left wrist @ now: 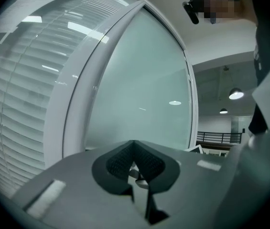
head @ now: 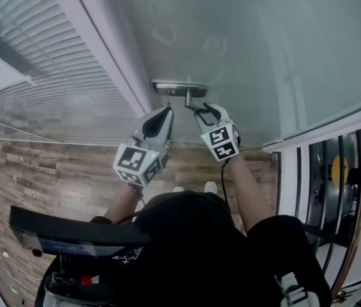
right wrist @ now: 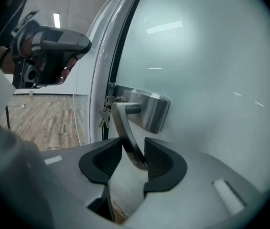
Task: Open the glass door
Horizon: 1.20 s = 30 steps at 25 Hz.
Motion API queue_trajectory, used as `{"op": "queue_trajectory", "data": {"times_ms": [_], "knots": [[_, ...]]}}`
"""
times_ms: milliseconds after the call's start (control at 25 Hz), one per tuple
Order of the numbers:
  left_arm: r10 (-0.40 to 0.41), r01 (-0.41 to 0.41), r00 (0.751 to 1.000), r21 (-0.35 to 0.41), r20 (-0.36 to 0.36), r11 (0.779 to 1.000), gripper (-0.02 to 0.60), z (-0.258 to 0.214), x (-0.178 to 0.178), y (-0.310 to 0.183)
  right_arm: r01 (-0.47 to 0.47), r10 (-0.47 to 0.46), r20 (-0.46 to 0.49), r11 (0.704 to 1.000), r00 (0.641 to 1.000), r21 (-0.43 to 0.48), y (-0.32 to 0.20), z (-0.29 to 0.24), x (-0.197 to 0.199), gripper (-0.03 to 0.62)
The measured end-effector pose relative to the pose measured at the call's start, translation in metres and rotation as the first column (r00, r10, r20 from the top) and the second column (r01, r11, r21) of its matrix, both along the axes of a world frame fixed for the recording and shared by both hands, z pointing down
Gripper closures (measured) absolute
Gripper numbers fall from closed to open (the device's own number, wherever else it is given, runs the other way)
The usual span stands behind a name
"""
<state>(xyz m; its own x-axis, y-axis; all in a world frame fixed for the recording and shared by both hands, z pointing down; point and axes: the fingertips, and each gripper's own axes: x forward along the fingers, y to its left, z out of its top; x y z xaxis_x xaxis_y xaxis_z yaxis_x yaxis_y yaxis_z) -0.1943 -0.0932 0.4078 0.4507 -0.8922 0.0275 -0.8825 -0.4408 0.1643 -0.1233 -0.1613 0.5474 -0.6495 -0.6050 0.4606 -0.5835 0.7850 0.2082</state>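
The frosted glass door (head: 244, 37) carries a metal handle plate (head: 179, 87) with a lever (head: 190, 99). My right gripper (head: 200, 110) is at the lever. In the right gripper view the lever (right wrist: 127, 132) hangs down from the plate (right wrist: 149, 109) and runs between the jaws of the right gripper (right wrist: 134, 156). Its tip rests against the right-hand pad (right wrist: 158, 159), and a gap shows at the other pad, so the jaws stand open round it. My left gripper (head: 167, 110) is just left of the handle, its pads together on nothing (left wrist: 135, 159), facing the glass (left wrist: 139, 89).
A bunch of keys (right wrist: 105, 116) hangs from the lock at the door's edge. The white door frame (left wrist: 77, 104) and a window with blinds (head: 39, 56) lie to the left. Wooden floor (head: 52, 171) is below, and another white frame (head: 333, 130) is to the right.
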Motion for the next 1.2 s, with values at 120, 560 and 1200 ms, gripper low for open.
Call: {"op": "queue_trajectory", "data": {"times_ms": [120, 560, 1200], "knots": [[0.007, -0.007, 1.000, -0.002, -0.014, 1.000, 0.581, 0.000, -0.008, 0.002, 0.011, -0.011, -0.031, 1.000, 0.999, 0.009, -0.008, 0.000, -0.002, 0.450], [0.043, -0.044, 0.999, -0.016, -0.027, 0.999, 0.581, 0.006, 0.013, -0.013, 0.087, -0.050, -0.248, 0.986, 0.967, 0.140, -0.051, -0.014, 0.003, 0.450], [-0.069, 0.068, 0.998, -0.018, -0.008, 0.997, 0.581, -0.002, 0.044, -0.112, 0.240, -0.179, -0.284, 0.951, 0.942, 0.196, -0.133, -0.033, -0.025, 0.473]]}}
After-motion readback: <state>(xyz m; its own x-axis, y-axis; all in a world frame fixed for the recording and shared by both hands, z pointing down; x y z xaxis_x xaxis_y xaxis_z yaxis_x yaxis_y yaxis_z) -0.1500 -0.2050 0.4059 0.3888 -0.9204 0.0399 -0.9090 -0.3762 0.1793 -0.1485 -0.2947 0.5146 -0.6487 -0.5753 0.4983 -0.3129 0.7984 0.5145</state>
